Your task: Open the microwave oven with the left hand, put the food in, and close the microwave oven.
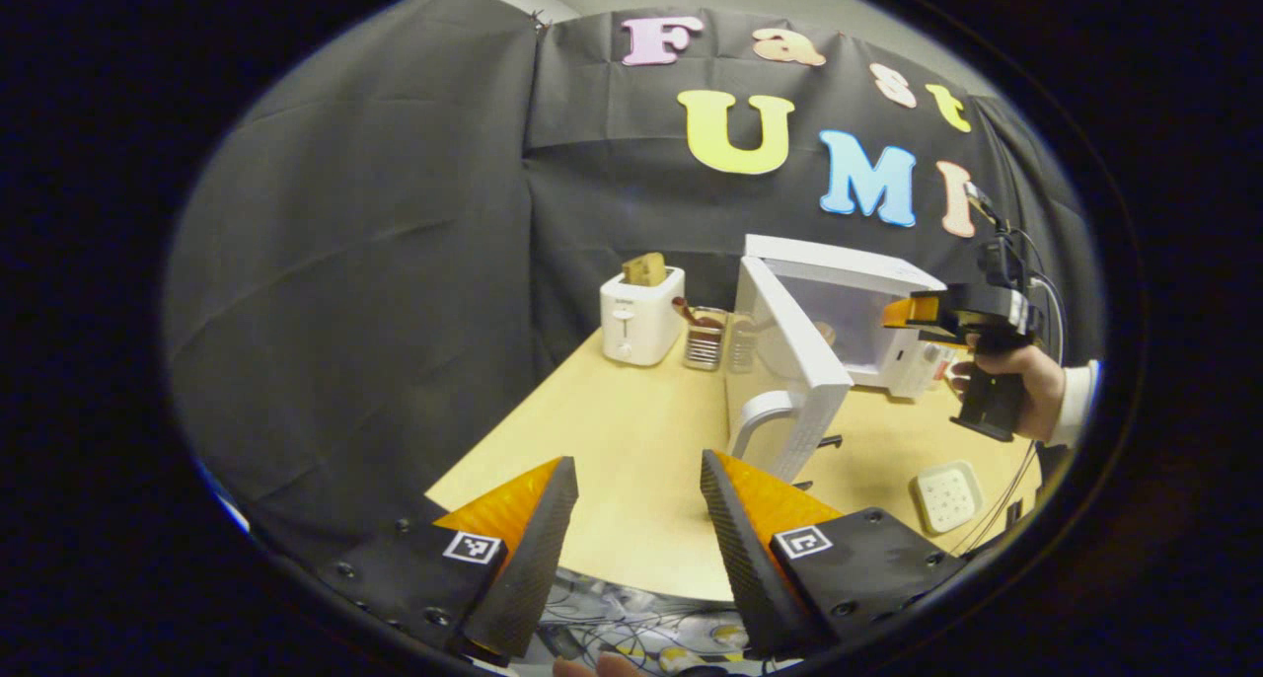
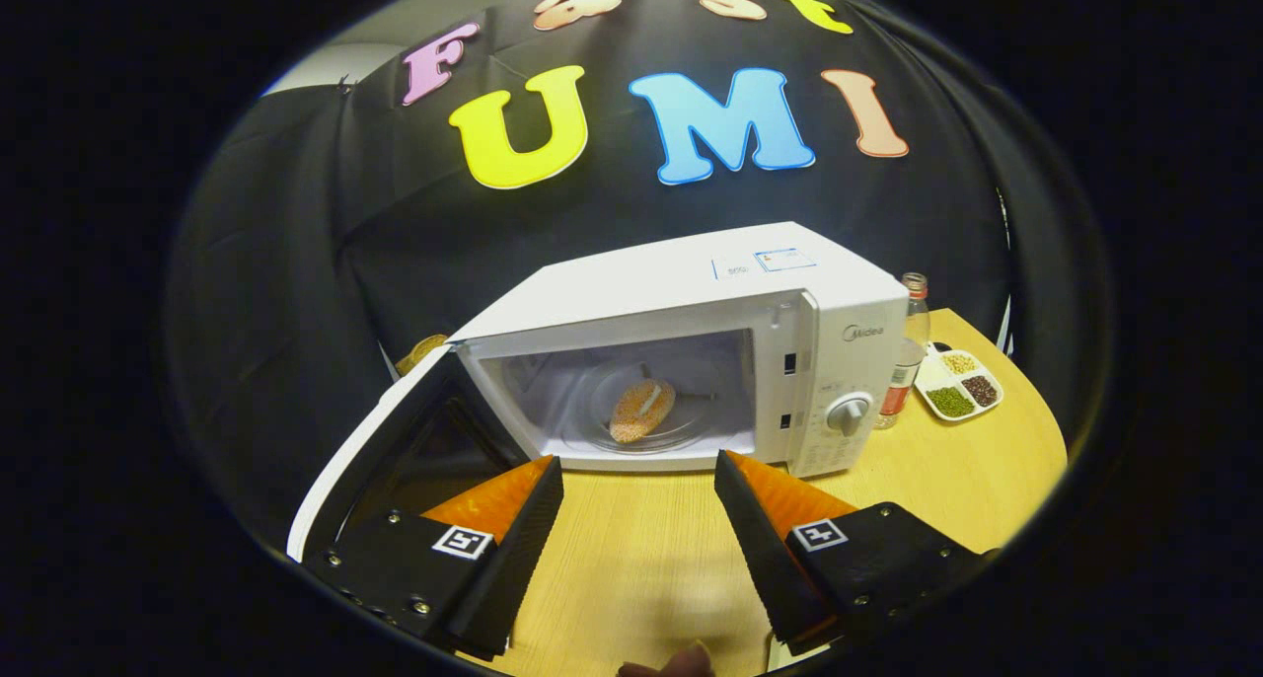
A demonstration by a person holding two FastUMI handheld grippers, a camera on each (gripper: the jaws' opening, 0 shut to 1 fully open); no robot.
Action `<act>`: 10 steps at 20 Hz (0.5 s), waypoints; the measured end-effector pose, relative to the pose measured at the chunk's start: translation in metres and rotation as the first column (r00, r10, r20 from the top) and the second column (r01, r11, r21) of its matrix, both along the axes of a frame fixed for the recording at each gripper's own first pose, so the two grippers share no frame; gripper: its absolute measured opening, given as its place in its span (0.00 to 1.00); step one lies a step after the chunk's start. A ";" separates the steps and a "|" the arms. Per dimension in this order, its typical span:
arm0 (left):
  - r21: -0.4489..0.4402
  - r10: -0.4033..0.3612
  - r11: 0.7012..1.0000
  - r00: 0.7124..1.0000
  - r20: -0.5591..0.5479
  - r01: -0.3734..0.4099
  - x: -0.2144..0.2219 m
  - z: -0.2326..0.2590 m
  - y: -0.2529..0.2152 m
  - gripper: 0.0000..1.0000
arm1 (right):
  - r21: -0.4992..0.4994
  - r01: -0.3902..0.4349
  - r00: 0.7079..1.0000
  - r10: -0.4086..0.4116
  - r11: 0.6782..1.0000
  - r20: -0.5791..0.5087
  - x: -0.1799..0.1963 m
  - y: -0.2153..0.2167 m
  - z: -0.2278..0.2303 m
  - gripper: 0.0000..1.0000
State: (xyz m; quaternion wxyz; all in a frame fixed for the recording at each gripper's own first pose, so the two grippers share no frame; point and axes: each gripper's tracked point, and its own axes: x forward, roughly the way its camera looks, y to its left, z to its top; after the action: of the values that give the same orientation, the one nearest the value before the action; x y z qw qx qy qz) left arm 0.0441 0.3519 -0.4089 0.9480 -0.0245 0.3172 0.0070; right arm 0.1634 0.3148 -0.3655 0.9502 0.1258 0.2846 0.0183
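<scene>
Right gripper view: food (image 2: 642,410) on turntable, jaws of both grippers spread, empty. Next: left gripper (image 1: 631,519) pushes door (image 1: 797,366) outer face, swing shut evenly.

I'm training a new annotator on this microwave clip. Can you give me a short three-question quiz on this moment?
1. True or false: the microwave door is open.
2. Where is the food? A) on the table B) inside the microwave C) in the right tool
3. Fill in: behind the door in the left gripper view stands a white ____.

Key: 1 true; 2 B; 3 toaster.
</scene>
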 end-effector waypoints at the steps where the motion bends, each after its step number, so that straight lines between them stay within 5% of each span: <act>1: -0.008 -0.025 1.000 1.000 0.008 0.025 0.011 -0.007 0.000 0.82 | 0.000 -0.002 1.000 0.002 1.000 -0.006 -0.016 -0.002 0.006 0.94; 4: -0.028 -0.095 0.995 0.995 0.006 0.095 0.032 -0.028 -0.005 0.89 | -0.002 0.010 1.000 -0.010 1.000 -0.004 -0.051 -0.013 0.029 0.95; 6: -0.043 -0.122 0.992 0.993 -0.006 0.122 0.041 -0.045 -0.008 0.82 | -0.022 0.016 1.000 -0.016 1.000 -0.012 -0.077 -0.023 0.039 0.94; 10: -0.081 -0.150 0.986 0.988 -0.037 0.147 0.058 -0.070 -0.016 0.87 | -0.040 0.017 1.000 -0.018 0.999 -0.010 -0.121 -0.039 0.061 0.94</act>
State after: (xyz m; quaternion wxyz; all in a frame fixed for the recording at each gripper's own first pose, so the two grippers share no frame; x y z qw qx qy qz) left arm 0.1025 0.3356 -0.4787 0.9372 -0.0376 0.3384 -0.0755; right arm 0.0427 0.2756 -0.3046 0.9511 0.1093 0.2887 0.0038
